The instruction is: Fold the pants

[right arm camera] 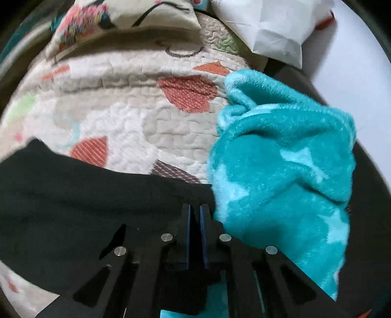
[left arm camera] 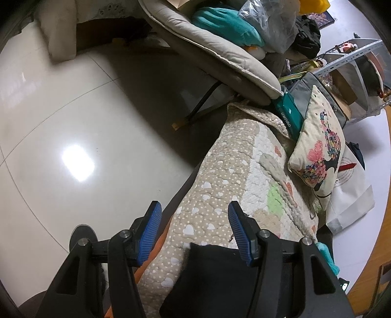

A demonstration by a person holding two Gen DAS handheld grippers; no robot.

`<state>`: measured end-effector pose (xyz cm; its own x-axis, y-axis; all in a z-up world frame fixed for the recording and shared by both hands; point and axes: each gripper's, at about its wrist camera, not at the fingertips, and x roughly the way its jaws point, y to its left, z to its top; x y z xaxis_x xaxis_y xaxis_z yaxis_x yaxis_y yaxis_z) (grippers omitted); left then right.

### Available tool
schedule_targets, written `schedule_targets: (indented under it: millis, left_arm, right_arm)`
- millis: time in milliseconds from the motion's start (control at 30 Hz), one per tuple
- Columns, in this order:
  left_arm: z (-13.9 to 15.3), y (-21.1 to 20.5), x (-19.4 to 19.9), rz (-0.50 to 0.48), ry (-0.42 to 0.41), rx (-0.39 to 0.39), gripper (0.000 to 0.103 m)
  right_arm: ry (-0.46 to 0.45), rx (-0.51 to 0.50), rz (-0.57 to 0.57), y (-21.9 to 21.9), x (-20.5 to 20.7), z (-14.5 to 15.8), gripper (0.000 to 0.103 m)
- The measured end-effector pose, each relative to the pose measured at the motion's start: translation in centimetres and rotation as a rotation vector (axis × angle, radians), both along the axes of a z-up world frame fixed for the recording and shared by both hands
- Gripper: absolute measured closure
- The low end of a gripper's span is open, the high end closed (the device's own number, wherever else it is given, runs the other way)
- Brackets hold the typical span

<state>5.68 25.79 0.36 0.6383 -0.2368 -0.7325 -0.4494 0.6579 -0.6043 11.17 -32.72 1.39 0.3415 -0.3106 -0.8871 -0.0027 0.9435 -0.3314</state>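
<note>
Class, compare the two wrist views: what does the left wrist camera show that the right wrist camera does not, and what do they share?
Left only: the glossy white tiled floor, a grey padded folding chair, and the open left hand-held gripper.

Right only: the fluffy turquoise blanket in close-up and the right hand-held gripper, fingers nearly together.

Both: the black pants, the quilted heart-patterned cover, and the floral cushion.

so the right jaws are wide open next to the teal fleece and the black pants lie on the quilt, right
Not quite. The right gripper has its jaws nearly shut, with only a thin gap between the pads, as the right wrist view shows. The rest holds: it sits beside the teal fleece, and the black pants lie on the quilt.
</note>
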Motion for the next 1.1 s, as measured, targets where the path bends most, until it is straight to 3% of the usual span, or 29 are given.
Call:
schedule_targets:
  millis: [33, 67, 100, 133, 200, 367, 433, 533, 633, 667, 700, 833, 867, 1100]
  left_arm:
    - [0.0, 0.0, 0.0, 0.001, 0.0, 0.001, 0.047]
    - [0.0, 0.0, 0.0, 0.0, 0.0, 0.002, 0.047]
    - [0.0, 0.0, 0.0, -0.001, 0.0, 0.002, 0.047]
    - [0.0, 0.0, -0.1, -0.001, -0.002, -0.001, 0.047]
    - [0.0, 0.0, -0.1, -0.003, -0.005, -0.001, 0.047]
    - [0.0, 0.1, -0.1, 0.001, -0.01, -0.026, 0.047]
    - [0.1, -0.3, 0.0, -0.013, -0.014, -0.021, 0.047]
    - [0.3, -0.5, -0.1, -0.021, -0.016, -0.011, 0.047]
    - [0.0, -0.3, -0.3, -0.009, -0.01, -0.015, 0.047]
    - [0.0, -0.2, -0.4, -0.004, -0.007, -0.017, 0.047]
    - [-0.1, 0.0, -0.5, 0.001, -0.005, -0.019, 0.047]
    - [-0.4, 0.2, -0.6, 0.009, 0.001, -0.026, 0.047]
    - [-0.4, 0.2, -0.6, 0.009, 0.001, -0.026, 0.047]
    - [-0.5, 0.1, -0.7, -0.003, 0.004, -0.017, 0.047]
  right_arm:
    - [0.002, -0.034, 0.0, 0.0, 0.0, -0.2, 0.096]
    - [0.001, -0.07, -0.004, 0.1, 0.2, -0.4, 0.08]
    - [-0.004, -0.112, -0.012, 0.2, 0.5, -0.6, 0.056]
    - [-0.015, -0.145, -0.025, 0.1, 0.7, -0.6, 0.048]
    - [-0.047, -0.098, -0.04, -0.4, 0.5, 0.6, 0.045]
    - [-0.068, 0.152, -0.117, -3.1, -1.9, 3.9, 0.044]
    - [-0.043, 0.232, -0.137, -3.9, -3.2, 4.0, 0.044]
    - [0.019, 0.269, -0.147, -4.1, -4.5, 2.8, 0.044]
    - [0.082, 0.223, -0.128, -3.1, -5.3, 0.8, 0.052]
    - [0.103, 0.207, -0.118, -2.7, -5.4, 0.2, 0.075]
    - [0.123, 0.19, -0.115, -2.3, -5.6, -0.5, 0.082]
    - [0.087, 0.159, -0.08, -1.2, -6.1, 0.8, 0.093]
    - [0.08, 0.153, -0.079, -1.2, -6.2, 1.3, 0.099]
    - [0.066, -0.005, -0.088, -1.6, -5.7, 2.3, 0.098]
